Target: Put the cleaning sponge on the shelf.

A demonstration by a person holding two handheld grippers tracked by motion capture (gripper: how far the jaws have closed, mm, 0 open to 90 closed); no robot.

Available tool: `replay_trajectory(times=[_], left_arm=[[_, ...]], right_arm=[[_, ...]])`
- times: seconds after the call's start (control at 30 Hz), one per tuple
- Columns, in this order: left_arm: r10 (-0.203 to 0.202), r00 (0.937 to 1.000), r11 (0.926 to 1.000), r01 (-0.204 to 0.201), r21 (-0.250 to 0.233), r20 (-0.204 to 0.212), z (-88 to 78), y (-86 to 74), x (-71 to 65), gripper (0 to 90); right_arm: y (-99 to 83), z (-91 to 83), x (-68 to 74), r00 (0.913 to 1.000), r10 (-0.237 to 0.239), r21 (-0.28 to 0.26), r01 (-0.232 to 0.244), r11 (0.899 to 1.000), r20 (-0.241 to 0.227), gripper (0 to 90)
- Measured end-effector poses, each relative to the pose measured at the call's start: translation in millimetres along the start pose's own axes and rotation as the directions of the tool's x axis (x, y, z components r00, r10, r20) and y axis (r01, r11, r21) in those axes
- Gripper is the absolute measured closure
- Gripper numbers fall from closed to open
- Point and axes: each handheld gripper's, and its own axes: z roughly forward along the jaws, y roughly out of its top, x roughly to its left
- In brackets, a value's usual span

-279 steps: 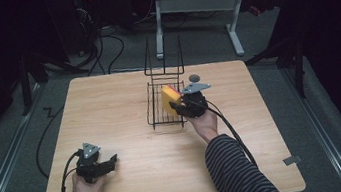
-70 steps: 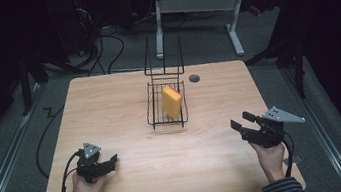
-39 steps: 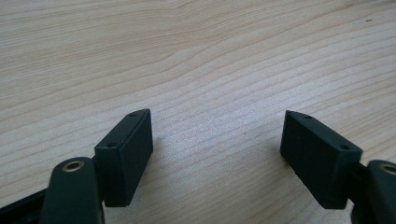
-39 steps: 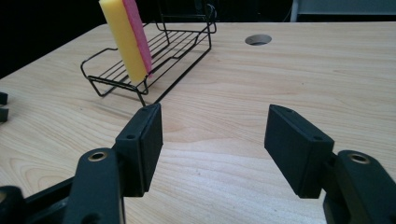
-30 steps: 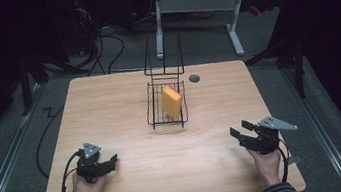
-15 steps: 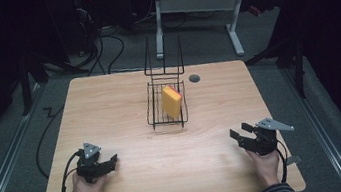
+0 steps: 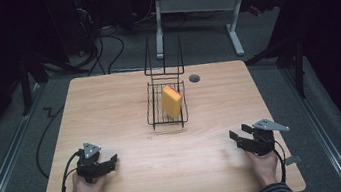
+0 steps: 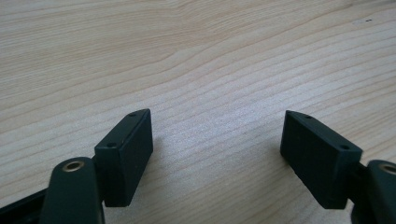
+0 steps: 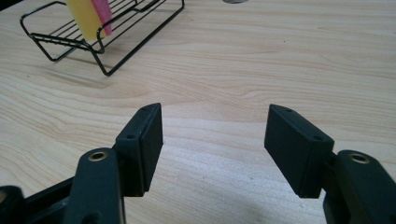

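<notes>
Both grippers now rest low at the near edge of the wooden table (image 7: 124,107), well apart from each other and from the work at its middle. Compared with the oldest frame, where the right gripper (image 7: 243,140) was up at the wire rack (image 7: 167,107) with the yellow sponge (image 7: 171,101) at its jaws, the sponge now stands on edge inside the rack, leaning a little, with a strip of pink showing behind it in the right gripper view — whether that is a backing layer or a second piece cannot be told. The right gripper has since drawn back to the person's side; over the last couple of seconds it only settled slightly toward the table's near right corner, and in the final half second it barely shifted. Its jaws stand apart with nothing but bare wood between them, and that gap has not altered across the last second. The left gripper (image 7: 109,163) sits where it sat in every earlier frame, at the near left, its jaws likewise spread wide over empty tabletop. The rack itself has not moved, nor has the small dark hole (image 7: 194,78) beyond it. Judged from this — sponge lodged in the rack, both tools empty and parked — the placing looks finished, and the hands seem to be at rest rather than lining up another reach.
</notes>
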Motion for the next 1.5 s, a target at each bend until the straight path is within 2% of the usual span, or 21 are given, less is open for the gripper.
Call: replay_trajectory(times=[0.3,0.43,0.67,0.7,1.5], left_arm=[[0.000,1.0000,1.0000,0.000,0.000,0.000,0.0,0.0,0.0,25.9],[0.000,1.0000,1.0000,0.000,0.000,0.000,0.0,0.0,0.0,25.8],[0.001,1.0000,1.0000,-0.001,0.000,0.000,0.0,0.0,0.0,25.8],[0.000,1.0000,1.0000,0.000,0.000,0.000,0.0,0.0,0.0,25.8],[0.000,1.0000,1.0000,0.000,0.000,-0.001,0.0,0.0,0.0,26.0]], right_arm=[[-4.6,9.6,-2.0,0.9987,-0.002,0.073,-0.001,0.997,0.052,38.5],[-5.7,11.6,-3.2,0.9980,-0.001,0.090,-0.004,0.996,0.063,38.4],[-7.5,15.4,-4.2,0.9949,-0.035,0.120,0.023,0.992,0.095,38.6],[-7.7,15.5,-3.4,0.9946,-0.029,0.126,0.016,0.992,0.100,38.6],[-11.5,27.7,-3.1,0.9918,-0.047,0.178,0.026,0.984,0.118,38.0]])
